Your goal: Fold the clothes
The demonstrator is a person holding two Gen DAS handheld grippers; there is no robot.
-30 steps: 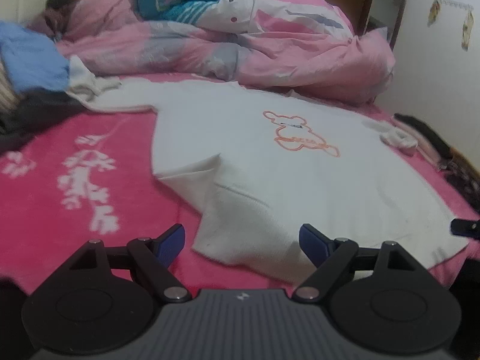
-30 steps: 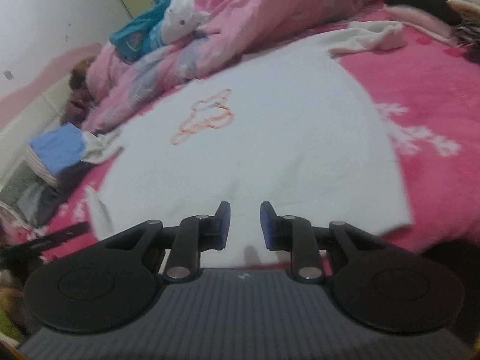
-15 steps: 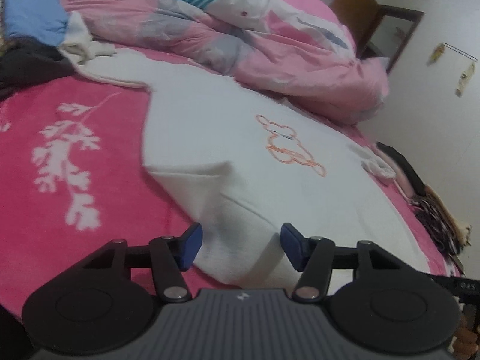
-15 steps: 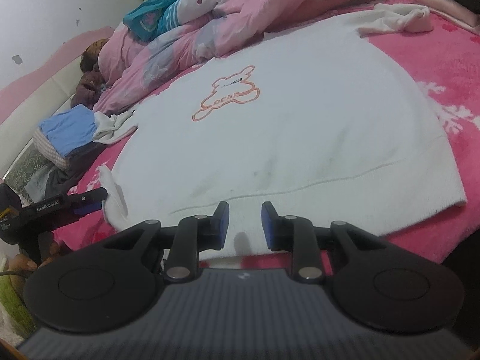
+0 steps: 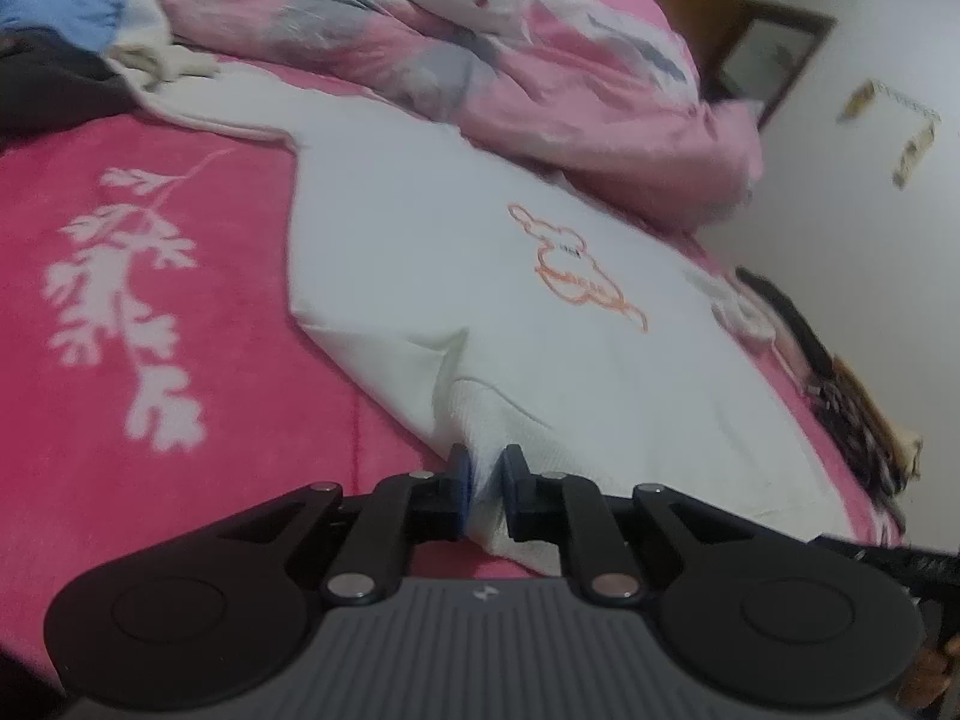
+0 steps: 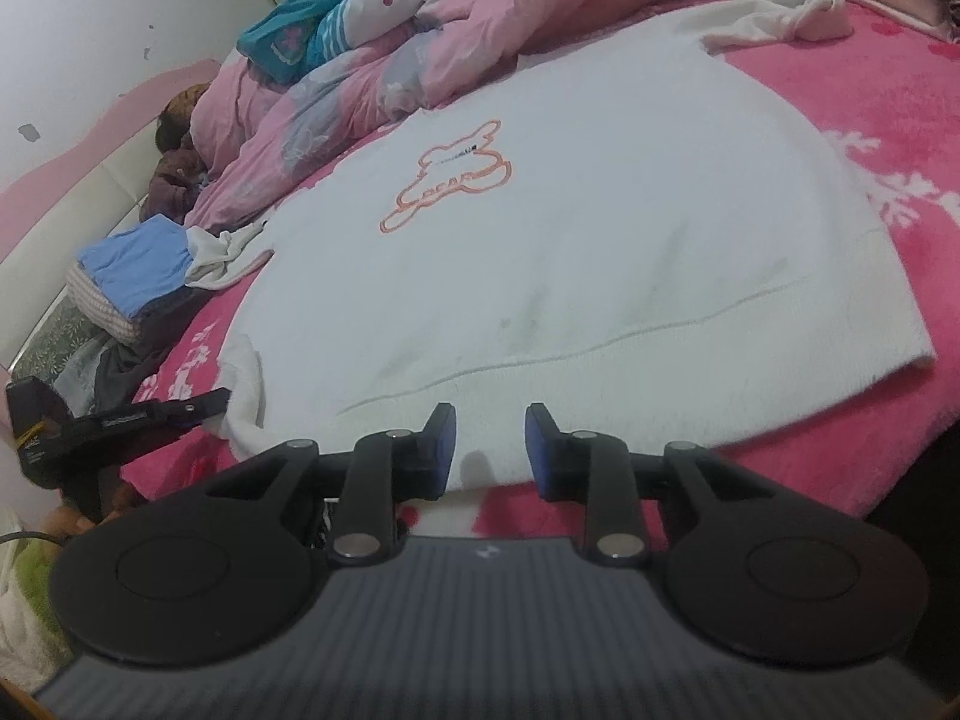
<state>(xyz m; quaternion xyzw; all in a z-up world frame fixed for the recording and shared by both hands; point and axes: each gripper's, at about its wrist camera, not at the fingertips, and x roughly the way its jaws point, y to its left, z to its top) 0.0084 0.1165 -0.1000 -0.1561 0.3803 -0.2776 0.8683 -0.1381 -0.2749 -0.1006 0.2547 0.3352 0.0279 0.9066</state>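
White sweater [image 5: 456,252] spread flat on pink bed [image 5: 198,324] for folding. Left gripper [image 5: 483,474] just closed, pinching hem corner; right gripper [image 6: 489,438] parted, straddling hem edge, gripping nothing.

Dim, flat indoor light, soft shadows, no glare; left view motion-blurred, fisheye bent edges, corners vignetted black.

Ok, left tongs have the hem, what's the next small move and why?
Probably close the right tongs on the hem. The left tongs, which have just been closing, now pinch the sweater at its corner, while the right pads straddle the hem edge, not yet pressing.
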